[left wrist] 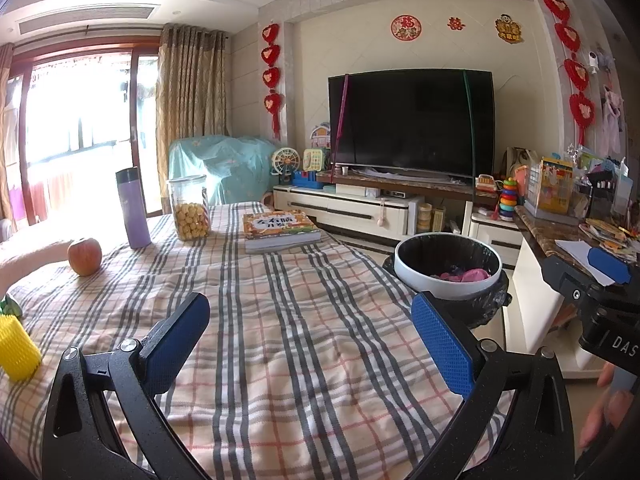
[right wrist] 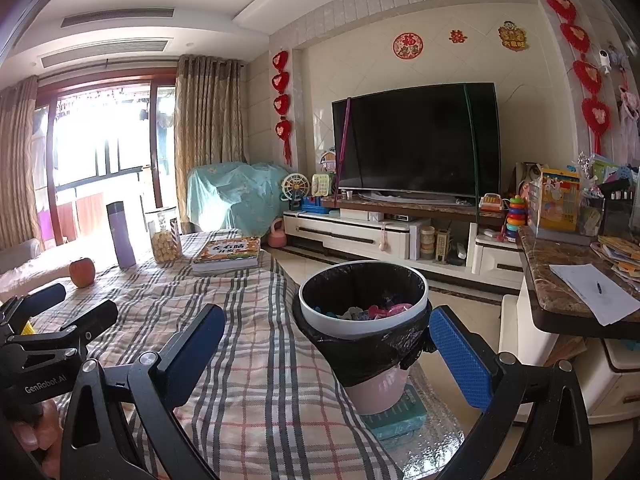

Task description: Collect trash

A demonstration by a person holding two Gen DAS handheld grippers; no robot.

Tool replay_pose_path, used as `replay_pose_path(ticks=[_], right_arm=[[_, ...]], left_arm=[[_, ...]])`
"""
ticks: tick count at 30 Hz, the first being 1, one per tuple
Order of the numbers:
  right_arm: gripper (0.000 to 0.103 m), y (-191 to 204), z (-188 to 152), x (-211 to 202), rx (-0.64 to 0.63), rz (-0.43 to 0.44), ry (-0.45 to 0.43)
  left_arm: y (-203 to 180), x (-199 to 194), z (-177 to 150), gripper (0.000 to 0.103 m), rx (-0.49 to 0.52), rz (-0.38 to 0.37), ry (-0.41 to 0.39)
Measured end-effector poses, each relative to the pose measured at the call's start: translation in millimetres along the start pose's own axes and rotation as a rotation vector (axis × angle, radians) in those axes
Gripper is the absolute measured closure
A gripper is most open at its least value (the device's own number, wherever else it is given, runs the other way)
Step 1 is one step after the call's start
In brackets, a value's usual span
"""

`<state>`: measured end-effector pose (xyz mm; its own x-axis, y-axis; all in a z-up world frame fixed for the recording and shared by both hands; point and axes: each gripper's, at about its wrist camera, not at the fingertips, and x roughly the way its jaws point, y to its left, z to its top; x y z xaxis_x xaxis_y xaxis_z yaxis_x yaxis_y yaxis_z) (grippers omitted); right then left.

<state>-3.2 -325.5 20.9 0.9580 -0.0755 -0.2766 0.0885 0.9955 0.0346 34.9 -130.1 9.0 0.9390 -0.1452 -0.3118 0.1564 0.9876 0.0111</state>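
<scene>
The trash bin [left wrist: 448, 276] has a white rim, a black bag liner and pink scraps inside. It stands on the floor just off the table's right edge. In the right wrist view the bin [right wrist: 362, 320] is between my spread fingers. My left gripper [left wrist: 310, 346] is open over the checked tablecloth [left wrist: 288, 304], holding nothing. My right gripper [right wrist: 326, 356] is open and empty too. A yellow foam net sleeve [left wrist: 16, 348] lies on the cloth at the far left, beside a green scrap [left wrist: 8, 306]. The left gripper [right wrist: 70, 306] also shows at the left of the right wrist view.
An apple [left wrist: 84, 256], a purple flask [left wrist: 134, 208], a jar of yellow snacks [left wrist: 190, 208] and a book [left wrist: 280, 230] stand at the table's far end. A cluttered marble counter [right wrist: 560, 288] is to the right of the bin. Beyond are a TV [left wrist: 412, 124] and cabinet.
</scene>
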Motion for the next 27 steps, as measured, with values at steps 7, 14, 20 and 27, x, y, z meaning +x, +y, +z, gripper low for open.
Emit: replay_pose_path(ticks=[7,14,20,27], right_arm=[[0.0,-0.2,0.3,0.4,-0.001,0.0,0.0],[0.0,1.0,0.3,-0.4,0.001,0.001,-0.001],[0.0,4.2,1.5,-0.7,0.007,0.011,0.002],[0.0,5.5,4.0,-2.4,0.007,0.02,-0.007]], left_arm=[[1.1,0.2,-1.0,0.0,0.006,0.0,0.002],[1.4,0.7,-1.5,0.0,0.008,0.001,0.005],[2.5,1.2,-4.0,0.0,0.008,0.0,0.007],[2.4,1.6,-5.2,0.0,0.011,0.005,0.004]])
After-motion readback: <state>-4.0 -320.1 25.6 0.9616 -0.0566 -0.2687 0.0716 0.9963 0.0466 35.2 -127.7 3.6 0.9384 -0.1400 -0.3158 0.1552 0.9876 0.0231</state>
